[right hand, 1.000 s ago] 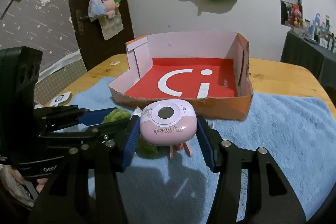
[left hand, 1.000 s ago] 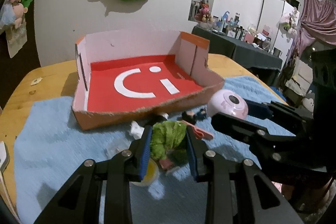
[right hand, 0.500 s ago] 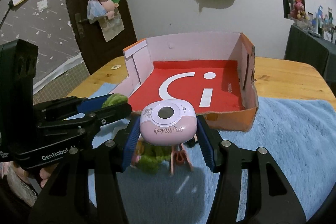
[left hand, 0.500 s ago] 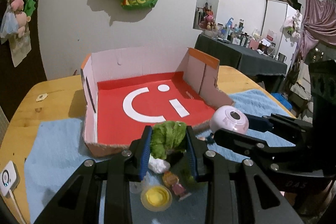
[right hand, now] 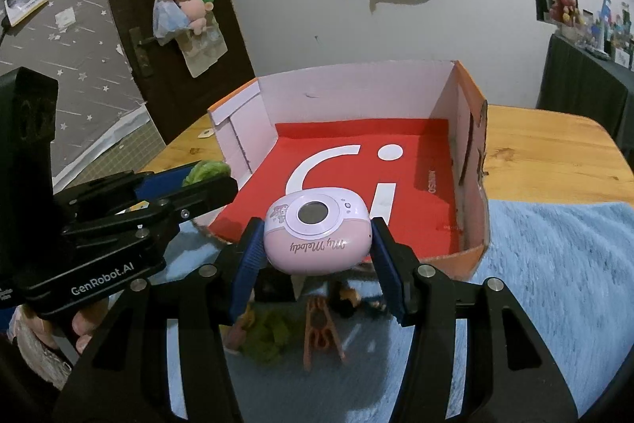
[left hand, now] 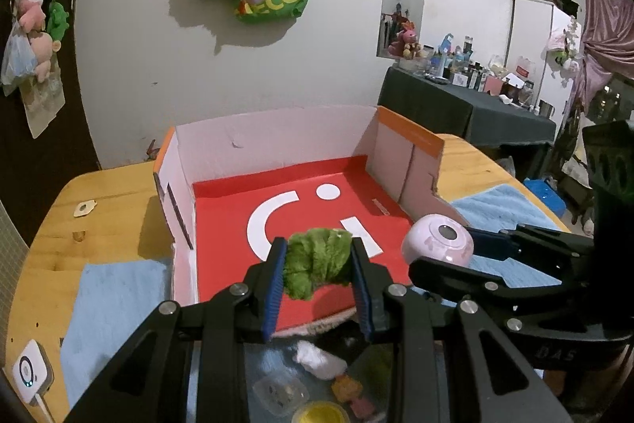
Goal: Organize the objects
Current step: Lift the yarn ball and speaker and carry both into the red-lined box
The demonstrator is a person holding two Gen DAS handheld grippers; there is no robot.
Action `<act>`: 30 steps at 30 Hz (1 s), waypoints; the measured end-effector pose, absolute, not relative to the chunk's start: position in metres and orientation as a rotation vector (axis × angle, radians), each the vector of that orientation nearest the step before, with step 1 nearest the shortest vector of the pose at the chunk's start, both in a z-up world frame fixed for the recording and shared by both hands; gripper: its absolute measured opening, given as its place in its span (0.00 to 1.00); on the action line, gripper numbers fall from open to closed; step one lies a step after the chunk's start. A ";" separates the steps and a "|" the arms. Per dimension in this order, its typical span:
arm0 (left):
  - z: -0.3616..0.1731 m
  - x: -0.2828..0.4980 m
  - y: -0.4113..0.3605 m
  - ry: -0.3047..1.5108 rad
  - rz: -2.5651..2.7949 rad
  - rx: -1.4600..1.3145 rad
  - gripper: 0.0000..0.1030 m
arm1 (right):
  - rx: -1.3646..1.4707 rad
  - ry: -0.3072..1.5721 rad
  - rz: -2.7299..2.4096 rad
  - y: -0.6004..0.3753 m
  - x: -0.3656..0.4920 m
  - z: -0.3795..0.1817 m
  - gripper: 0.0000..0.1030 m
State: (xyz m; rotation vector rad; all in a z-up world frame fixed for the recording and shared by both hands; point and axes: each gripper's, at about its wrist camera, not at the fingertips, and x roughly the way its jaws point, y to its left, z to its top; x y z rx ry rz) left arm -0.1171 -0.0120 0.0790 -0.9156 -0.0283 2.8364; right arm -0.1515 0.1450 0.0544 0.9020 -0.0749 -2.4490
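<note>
**Carry to box, both hands loaded**

Cardboard box [left hand: 277, 224] at frame centre, empty. Left gripper [left hand: 317, 266] fingers clamp green plush [left hand: 317, 260]; right gripper [right hand: 315, 236] fingers clamp pink gadget [right hand: 317, 234], both over near wall. Next: advance, lower, release.

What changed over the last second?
Both grippers lifted their loads off the blue towel and carried them over the box: left gripper with the green toy, right gripper with the pink gadget. Both grips unchanged; box unmoved.

Dim indoor light, soft wall shadows, fisheye-bent edges, dark corners
</note>
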 end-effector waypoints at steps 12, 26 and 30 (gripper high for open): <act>0.072 -0.157 -0.024 -0.034 2.859 -1.001 0.31 | 0.987 -0.051 -2.439 0.139 -0.191 0.050 0.50; 0.048 -0.196 -0.036 -0.094 2.810 -1.164 0.31 | 1.105 -0.022 -2.420 0.130 -0.225 0.032 0.50; 0.039 -0.204 -0.037 -0.111 2.791 -1.209 0.31 | 1.141 -0.015 -2.415 0.130 -0.230 0.028 0.50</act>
